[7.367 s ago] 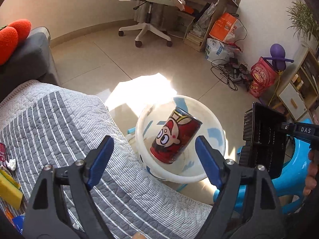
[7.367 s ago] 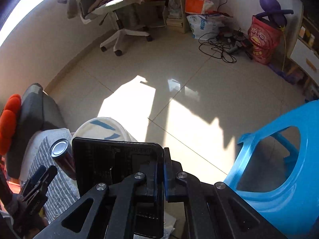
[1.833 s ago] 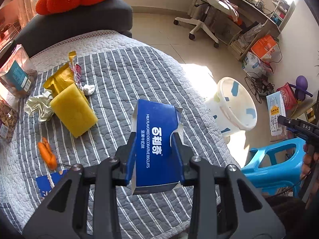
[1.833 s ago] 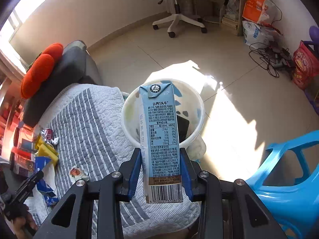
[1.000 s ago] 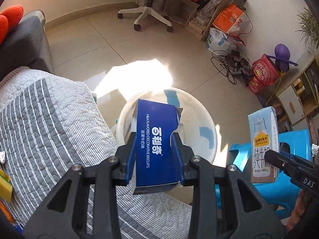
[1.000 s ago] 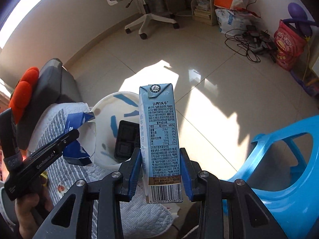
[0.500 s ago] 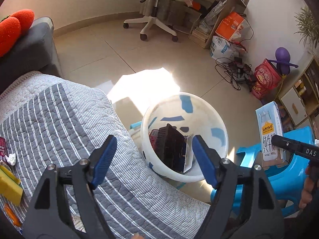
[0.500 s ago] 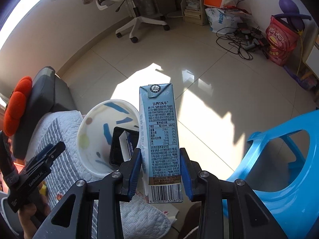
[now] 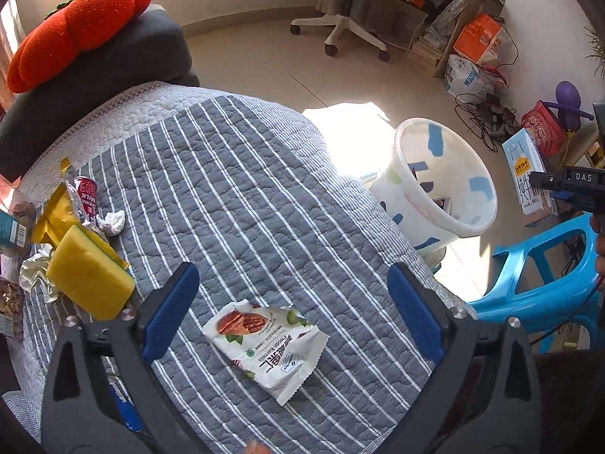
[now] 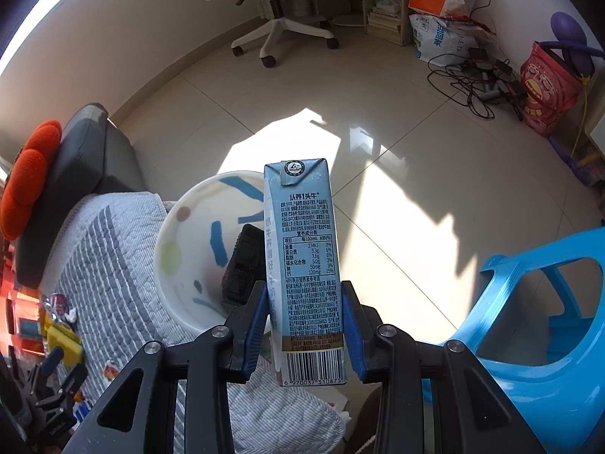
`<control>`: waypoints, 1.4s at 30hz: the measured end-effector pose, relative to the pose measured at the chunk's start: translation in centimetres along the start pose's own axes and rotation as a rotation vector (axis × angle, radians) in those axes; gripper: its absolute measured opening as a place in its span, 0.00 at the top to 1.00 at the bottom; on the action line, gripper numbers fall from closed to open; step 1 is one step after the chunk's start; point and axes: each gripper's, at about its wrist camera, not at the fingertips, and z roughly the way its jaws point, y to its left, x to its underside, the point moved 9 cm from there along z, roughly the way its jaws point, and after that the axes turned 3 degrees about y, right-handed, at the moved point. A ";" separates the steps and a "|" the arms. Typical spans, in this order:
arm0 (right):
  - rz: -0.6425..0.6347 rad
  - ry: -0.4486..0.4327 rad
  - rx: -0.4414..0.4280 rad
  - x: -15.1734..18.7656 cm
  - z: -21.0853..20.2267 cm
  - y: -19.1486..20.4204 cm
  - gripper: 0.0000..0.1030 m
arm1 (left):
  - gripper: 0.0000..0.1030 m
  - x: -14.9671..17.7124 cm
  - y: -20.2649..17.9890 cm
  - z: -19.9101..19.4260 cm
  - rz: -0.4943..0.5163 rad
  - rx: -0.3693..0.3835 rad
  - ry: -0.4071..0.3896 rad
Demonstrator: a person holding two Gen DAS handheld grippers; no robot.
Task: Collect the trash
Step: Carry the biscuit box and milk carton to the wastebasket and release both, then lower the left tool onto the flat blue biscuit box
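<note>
The right gripper [image 10: 305, 325] squeezes the tall light-blue milk carton [image 10: 304, 265] near its bottom. The carton stands straight up, long way pointing away from the fingers, just past the white plastic bin [image 10: 181, 249]. It looks light and stiff. The left gripper [image 9: 293, 308] is wide open over the flat white nut packet [image 9: 266, 342], which looks thin and crinkly; pinch its edges.

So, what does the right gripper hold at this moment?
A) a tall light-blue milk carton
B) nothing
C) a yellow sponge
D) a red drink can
A: the right gripper is shut on the tall light-blue milk carton, its blue pads pressing both sides.
</note>
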 end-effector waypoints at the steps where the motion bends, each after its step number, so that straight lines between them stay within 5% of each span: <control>1: -0.004 -0.001 -0.002 -0.1 0.1 0.3 0.63 | 0.04 0.4 0.7 -0.2 -0.016 -0.003 0.004; 17: -0.027 -0.027 0.017 -1.8 2.3 4.5 0.62 | 0.01 4.6 10.0 -3.5 -0.162 -0.029 0.001; 19: -0.022 -0.031 0.025 -2.0 2.4 4.6 0.57 | 0.01 5.0 10.9 -3.8 -0.175 -0.036 -0.001; 21: -0.005 -0.033 0.028 -2.0 2.3 4.6 0.32 | 0.01 5.4 11.7 -4.1 -0.187 -0.039 -0.004; 42: -0.231 0.026 0.023 3.8 0.4 11.5 0.22 | 0.01 9.0 15.5 -4.6 -0.220 -0.082 0.057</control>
